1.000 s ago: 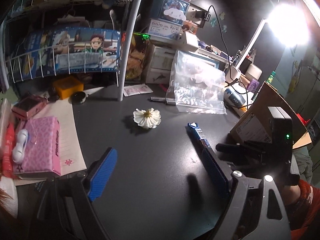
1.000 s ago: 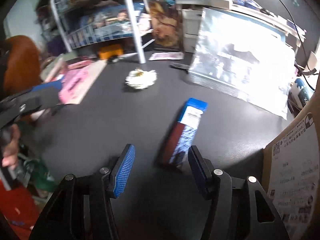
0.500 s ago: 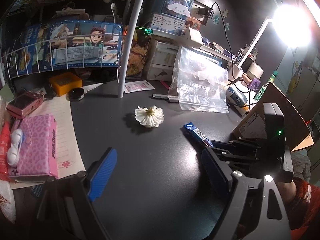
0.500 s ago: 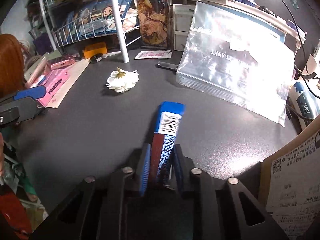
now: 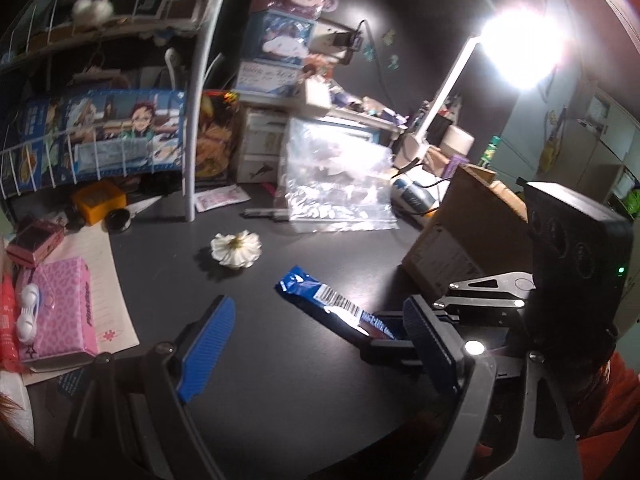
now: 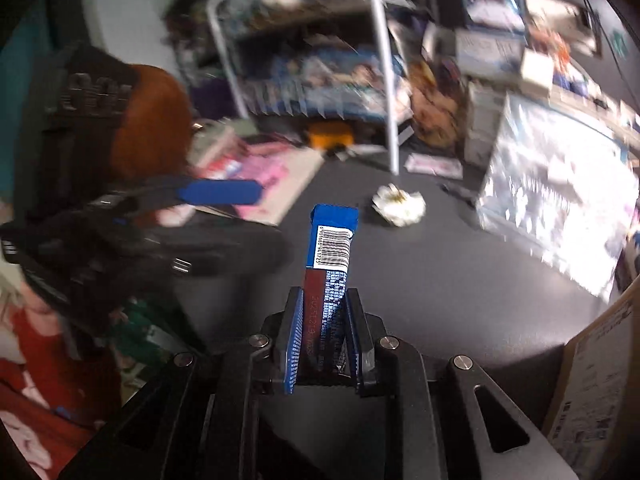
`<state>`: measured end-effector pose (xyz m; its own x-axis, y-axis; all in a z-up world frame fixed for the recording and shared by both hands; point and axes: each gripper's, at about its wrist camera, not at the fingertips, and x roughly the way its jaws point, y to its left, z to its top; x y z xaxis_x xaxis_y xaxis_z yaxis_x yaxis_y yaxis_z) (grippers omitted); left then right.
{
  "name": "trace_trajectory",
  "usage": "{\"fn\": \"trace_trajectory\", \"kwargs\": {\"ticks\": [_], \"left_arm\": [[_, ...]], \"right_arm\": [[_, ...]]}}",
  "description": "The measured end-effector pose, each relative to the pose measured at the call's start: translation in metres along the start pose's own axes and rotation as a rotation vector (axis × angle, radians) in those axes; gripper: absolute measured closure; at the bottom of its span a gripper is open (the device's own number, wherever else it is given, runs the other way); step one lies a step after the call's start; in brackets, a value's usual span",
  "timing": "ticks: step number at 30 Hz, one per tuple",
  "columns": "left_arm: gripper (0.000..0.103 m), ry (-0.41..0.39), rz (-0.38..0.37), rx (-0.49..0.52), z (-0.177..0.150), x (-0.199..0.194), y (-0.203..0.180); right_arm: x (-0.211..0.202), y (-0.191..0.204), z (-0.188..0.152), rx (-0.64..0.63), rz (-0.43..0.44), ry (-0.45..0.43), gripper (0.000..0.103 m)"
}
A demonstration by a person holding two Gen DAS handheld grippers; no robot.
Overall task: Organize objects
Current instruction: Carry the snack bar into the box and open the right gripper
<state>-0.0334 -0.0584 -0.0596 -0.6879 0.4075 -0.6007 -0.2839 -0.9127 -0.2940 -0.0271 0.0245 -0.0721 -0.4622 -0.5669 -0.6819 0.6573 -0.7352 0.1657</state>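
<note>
My right gripper (image 6: 323,300) is shut on a long blue snack packet (image 6: 331,240) with a barcode and holds it up off the dark desk. The packet also shows in the left wrist view (image 5: 332,308), sticking out from the right gripper (image 5: 384,340) toward the left. My left gripper (image 5: 320,332) is open and empty, its blue pads on either side of the packet's lower end. A white flower (image 5: 236,249) lies on the desk beyond; it also shows in the right wrist view (image 6: 398,209).
A clear plastic bag (image 5: 334,184) leans at the back. A cardboard box (image 5: 460,236) stands on the right. A pink pouch (image 5: 60,308) on paper lies on the left. A wire rack (image 5: 100,136) with a white post (image 5: 192,128) stands behind. A lamp (image 5: 516,52) glares.
My right gripper closed on the blue packet, lifted it off the desk and carried it left, between my left gripper's open fingers. The left gripper stayed open.
</note>
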Motion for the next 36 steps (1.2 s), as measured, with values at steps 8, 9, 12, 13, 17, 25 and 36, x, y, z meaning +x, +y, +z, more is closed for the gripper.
{"fn": "trace_trajectory", "kwargs": {"ticks": [8,9,12,13,17,25,36], "left_arm": [[0.049,-0.037,-0.048,0.099,0.026,-0.012,-0.048],[0.051,-0.042,-0.05,0.116,0.031,-0.012,-0.057],[0.055,-0.05,-0.077,0.15,0.045,-0.008,-0.078],[0.056,-0.051,-0.084,0.161,0.05,-0.006,-0.085],[0.061,-0.046,-0.115,0.217,0.071,0.011,-0.118],[0.061,0.019,-0.197,0.28,0.108,0.069,-0.178],[0.059,0.143,-0.219,0.303,0.122,0.13,-0.211]], "right_arm": [[-0.061,0.011,0.008,-0.085,-0.037,-0.084,0.088],[-0.068,0.007,0.008,-0.087,-0.047,-0.095,0.088],[-0.092,-0.007,0.007,-0.08,-0.068,-0.117,0.088],[-0.1,-0.012,0.007,-0.081,-0.086,-0.125,0.088],[-0.127,-0.037,0.005,-0.064,-0.149,-0.147,0.088],[-0.17,-0.105,-0.008,0.047,-0.204,-0.156,0.088],[-0.179,-0.162,-0.024,0.147,-0.199,-0.073,0.086]]}}
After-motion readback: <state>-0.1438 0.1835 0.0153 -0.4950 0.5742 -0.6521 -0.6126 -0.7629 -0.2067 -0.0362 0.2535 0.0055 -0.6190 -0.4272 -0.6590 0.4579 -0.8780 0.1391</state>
